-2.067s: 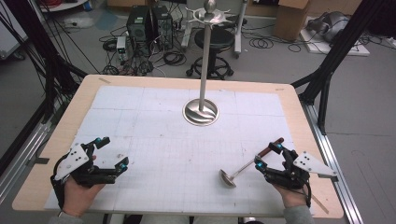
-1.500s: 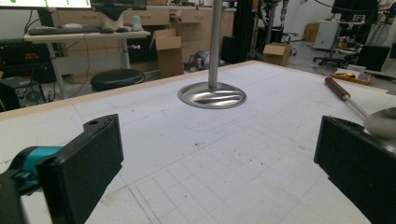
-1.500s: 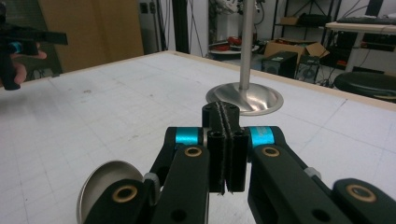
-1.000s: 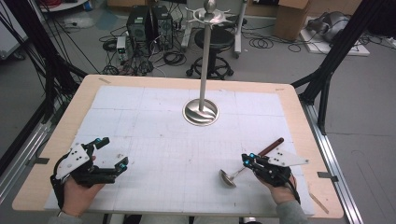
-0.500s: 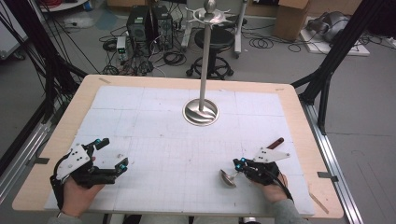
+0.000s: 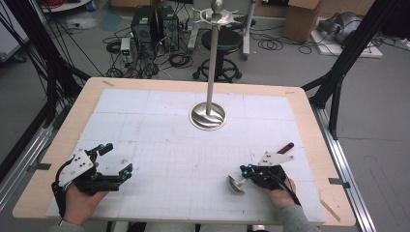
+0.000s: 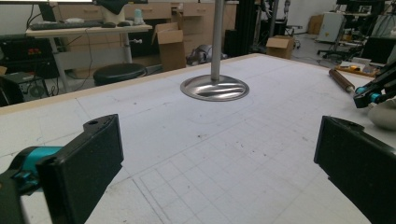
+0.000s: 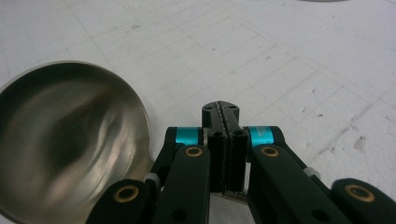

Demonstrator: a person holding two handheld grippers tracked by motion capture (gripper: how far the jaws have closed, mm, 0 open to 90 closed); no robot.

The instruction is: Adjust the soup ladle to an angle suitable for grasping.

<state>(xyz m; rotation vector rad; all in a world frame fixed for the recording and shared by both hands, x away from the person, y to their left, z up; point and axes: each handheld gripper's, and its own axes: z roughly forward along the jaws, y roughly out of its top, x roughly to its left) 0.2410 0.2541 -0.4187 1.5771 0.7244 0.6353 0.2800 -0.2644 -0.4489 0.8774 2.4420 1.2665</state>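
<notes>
Table [image 6: 309, 104] of pale wood, topped with a white gridded mat [image 6: 159, 145]. Toward the far middle of the mat, tall steel stand [image 6: 208, 72]: round shiny base, slim upright pole, pronged crown and ball at the top. Near right of the mat, metal ladle [image 6: 235, 183] with a shallow, mirror-bright round bowl lying on the mat, seen close at the left of the right gripper view [image 8: 65, 140]; dark brown wooden handle end [image 6: 285, 147] poking out beyond the grey plate. Over the ladle's shaft, right gripper [image 6: 251, 173], jaws pressed tight together in its own view [image 8: 223, 116]; whether the shaft sits between them cannot be told. At the near left corner, left gripper [image 6: 115, 159] resting in a hand [image 6: 80, 205], jaws spread wide with bare mat between them. Compared with two seconds ago: right gripper shifted leftward from the handle end to just beside the bowl; left gripper, ladle and stand unmoved.
</notes>
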